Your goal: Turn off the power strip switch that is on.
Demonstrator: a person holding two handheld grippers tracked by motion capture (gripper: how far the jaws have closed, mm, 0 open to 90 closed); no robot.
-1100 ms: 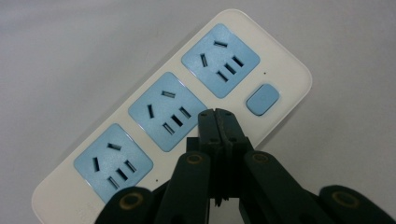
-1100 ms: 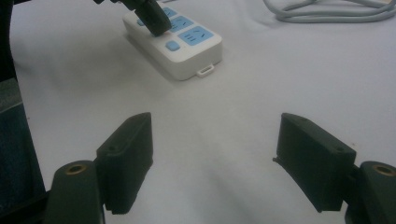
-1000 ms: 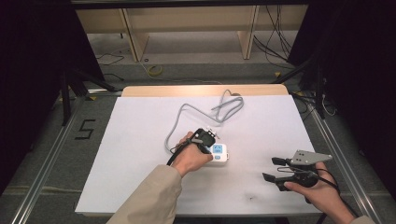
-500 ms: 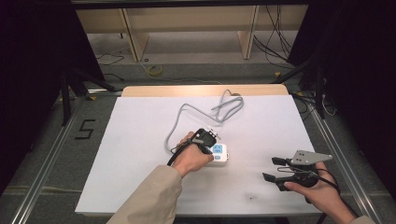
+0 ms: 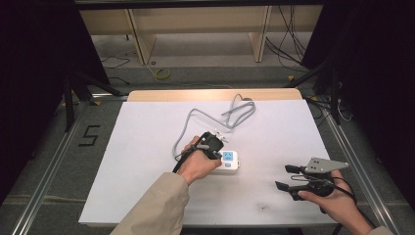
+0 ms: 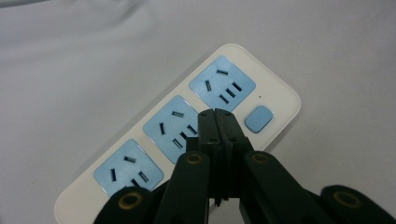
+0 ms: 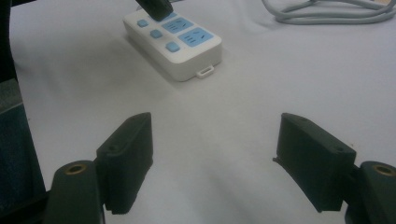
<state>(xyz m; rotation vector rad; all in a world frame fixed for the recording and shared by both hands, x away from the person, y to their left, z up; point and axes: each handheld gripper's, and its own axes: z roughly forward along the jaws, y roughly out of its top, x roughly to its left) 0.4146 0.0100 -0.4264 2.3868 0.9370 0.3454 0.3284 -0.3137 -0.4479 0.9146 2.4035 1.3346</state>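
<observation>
- The white plastic power strip [image 5: 229, 162] with three pale-blue socket panels and blue buttons lies flat on the white table top [image 5: 147, 147], near the table's middle and a little toward the person's edge.
- The left gripper [image 5: 214, 145] stands over the strip's left part, its black jaws pressed together tip to tip with nothing between them.
- In the left gripper view those joined jaw tips sit on the strip [image 6: 187, 130] at the middle socket panel's right edge, between the middle and the end panel (whether they press down or merely rest there I cannot tell).
- A rounded blue button [image 6: 258, 118] lies just to the right of the tips, beside the end panel.
- The right gripper [image 5: 288, 177] is well to the right of the strip and closer to the person's edge, held low over the table top.
- Its jaws stand wide apart and hold nothing; bare table top shows between them, with the strip [image 7: 173, 42] ahead.
- A grey looped cable [image 5: 215, 120] lies behind the strip, toward the table's far edge.
</observation>
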